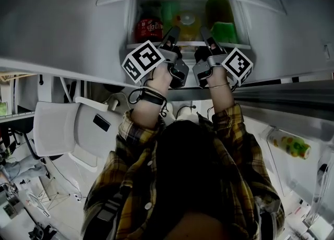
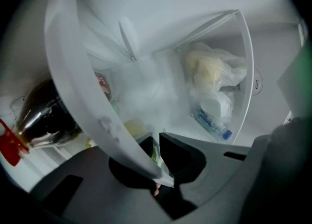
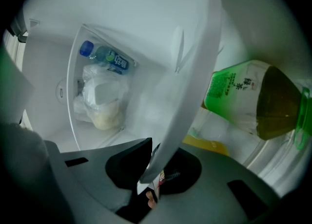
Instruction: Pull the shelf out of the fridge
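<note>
- Nearest, at 4 o'clock in the head view, one yellow-green bottle [image 1: 289, 145] lies in the door bin, clear of the job.
- There are two grippers, side by side at 12 o'clock. The left gripper [image 2: 156, 162] and the right gripper [image 3: 150, 169] each have their jaws clamped on the white front rim of the one shelf [image 1: 190, 44], which sits in the fridge, not yet drawn out.
- To do this well, I judge both should draw straight back together and level. An uneven pull could skew the shelf in its rails, and a tilt or jerk could topple the load.
- On the shelf are one dark bottle [image 2: 44, 116] with a red cap, at 11 o'clock from the left gripper, and one green tea bottle [image 3: 248, 99], at 1 o'clock from the right.
- Farthest, across the rim, are one white bag [image 3: 102, 101] and one blue-capped water bottle [image 3: 105, 56].
</note>
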`<control>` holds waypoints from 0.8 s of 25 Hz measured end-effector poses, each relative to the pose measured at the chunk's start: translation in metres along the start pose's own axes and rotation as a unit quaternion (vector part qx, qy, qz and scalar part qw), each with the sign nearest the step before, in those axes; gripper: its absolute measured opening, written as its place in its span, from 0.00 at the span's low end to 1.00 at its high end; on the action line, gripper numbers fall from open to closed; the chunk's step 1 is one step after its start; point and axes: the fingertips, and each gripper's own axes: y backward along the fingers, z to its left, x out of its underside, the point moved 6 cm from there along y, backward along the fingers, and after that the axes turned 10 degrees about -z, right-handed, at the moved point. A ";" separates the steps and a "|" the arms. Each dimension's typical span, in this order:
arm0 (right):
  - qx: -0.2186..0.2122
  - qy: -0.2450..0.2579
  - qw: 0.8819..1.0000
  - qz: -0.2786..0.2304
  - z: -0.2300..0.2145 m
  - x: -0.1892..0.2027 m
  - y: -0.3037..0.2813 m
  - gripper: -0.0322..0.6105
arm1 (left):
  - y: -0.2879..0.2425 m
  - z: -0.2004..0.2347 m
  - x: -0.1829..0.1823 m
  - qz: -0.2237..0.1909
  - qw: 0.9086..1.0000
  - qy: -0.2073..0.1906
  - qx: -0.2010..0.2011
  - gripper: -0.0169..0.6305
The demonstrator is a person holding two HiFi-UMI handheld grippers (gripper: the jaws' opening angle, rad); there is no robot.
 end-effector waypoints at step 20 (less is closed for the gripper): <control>-0.003 0.010 1.000 0.003 0.009 0.015 0.044 0.14 | 0.042 -0.004 0.018 0.003 1.000 0.002 0.013 0.11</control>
